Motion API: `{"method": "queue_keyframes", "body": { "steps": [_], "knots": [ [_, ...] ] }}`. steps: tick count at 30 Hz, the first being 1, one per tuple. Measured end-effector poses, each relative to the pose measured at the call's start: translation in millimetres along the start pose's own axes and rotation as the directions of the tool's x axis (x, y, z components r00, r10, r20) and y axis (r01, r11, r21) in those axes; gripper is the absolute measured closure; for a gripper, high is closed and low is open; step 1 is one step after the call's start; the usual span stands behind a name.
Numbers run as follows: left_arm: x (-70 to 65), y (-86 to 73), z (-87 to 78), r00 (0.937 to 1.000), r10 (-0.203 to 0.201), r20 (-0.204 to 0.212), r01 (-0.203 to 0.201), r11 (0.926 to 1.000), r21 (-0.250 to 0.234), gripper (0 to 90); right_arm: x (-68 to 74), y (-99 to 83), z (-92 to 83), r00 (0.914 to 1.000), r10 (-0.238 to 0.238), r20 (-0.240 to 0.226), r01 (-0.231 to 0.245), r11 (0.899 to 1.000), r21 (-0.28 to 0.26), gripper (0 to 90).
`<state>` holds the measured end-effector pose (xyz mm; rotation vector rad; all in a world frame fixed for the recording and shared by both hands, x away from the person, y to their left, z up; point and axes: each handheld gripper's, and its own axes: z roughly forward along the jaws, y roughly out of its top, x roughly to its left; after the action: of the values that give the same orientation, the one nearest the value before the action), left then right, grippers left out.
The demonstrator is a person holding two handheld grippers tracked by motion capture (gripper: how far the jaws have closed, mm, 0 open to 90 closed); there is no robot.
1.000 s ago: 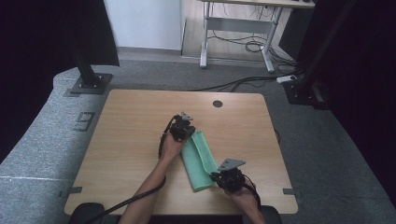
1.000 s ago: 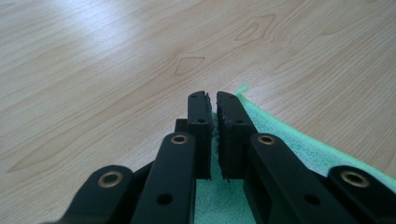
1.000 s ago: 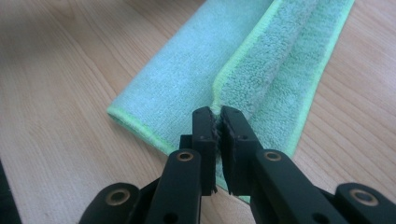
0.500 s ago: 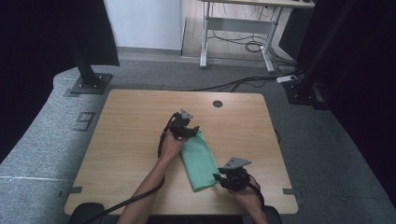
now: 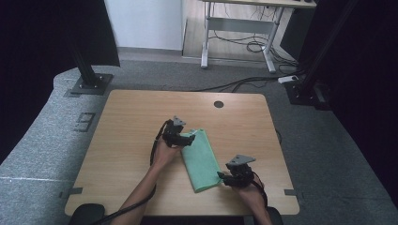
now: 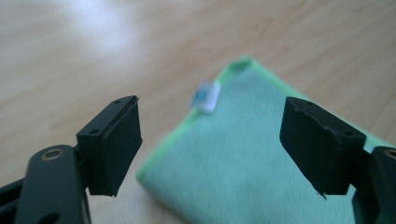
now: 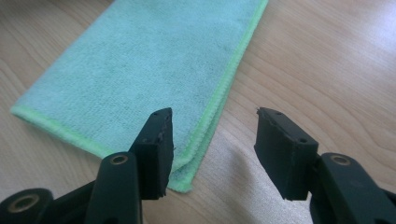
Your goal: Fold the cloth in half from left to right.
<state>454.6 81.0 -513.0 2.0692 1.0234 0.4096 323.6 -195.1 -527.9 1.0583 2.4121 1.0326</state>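
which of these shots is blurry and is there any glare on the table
Left gripper view: the green cloth and its white tag are soft and blurred, with a pale glare patch on the table. Right gripper view: cloth weave sharp. High view: evenly lit, dark surroundings.

The white tag point(image 6: 206, 96) on the green cloth point(image 6: 243, 163) is blurred, its print unreadable; the cloth's near part runs off the frame.

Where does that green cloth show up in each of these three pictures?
High view: green cloth lies mid-table, between the two grippers.
Left gripper view: it fills the lower right, behind the open fingers.
Right gripper view: it fills the upper left.
Shared landmark: the wooden table under the cloth.
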Motion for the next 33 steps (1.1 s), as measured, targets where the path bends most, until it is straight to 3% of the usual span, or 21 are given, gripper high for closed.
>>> {"method": "queue_keyframes", "body": {
  "steps": [7, 10, 15, 26, 33],
  "knots": [
    [-6.9, -25.8, -5.9, 0.9998, 0.013, 0.013, -0.013, 0.9991, 0.041, 17.5, -3.2, 0.8, 6.2, 1.0000, 0.001, -0.004, -0.001, 0.999, 0.033, 42.2],
    [-13.3, -36.7, -7.0, 0.9990, 0.044, 0.009, -0.045, 0.9964, 0.072, 16.3, -2.8, -3.4, 7.2, 1.0000, -0.010, -0.001, 0.010, 0.998, 0.064, 42.0],
    [-18.3, -44.6, -9.0, 0.9986, 0.052, 0.014, -0.053, 0.9953, 0.081, 15.7, -5.6, -7.0, 6.0, 1.0000, 0.003, -0.001, -0.003, 0.997, 0.072, 41.1],
    [-25.8, -61.4, -22.6, 0.9989, 0.019, 0.043, -0.022, 0.9971, 0.072, 14.8, -10.1, -11.3, 8.8, 0.9994, 0.010, -0.032, -0.008, 0.998, 0.061, 40.0],
    [-28.0, -63.4, -17.8, 0.9986, 0.052, 0.001, -0.052, 0.9939, 0.097, 11.7, -9.1, -11.6, 9.0, 0.9997, 0.004, -0.025, -0.002, 0.998, 0.058, 40.0]
  ]
}}
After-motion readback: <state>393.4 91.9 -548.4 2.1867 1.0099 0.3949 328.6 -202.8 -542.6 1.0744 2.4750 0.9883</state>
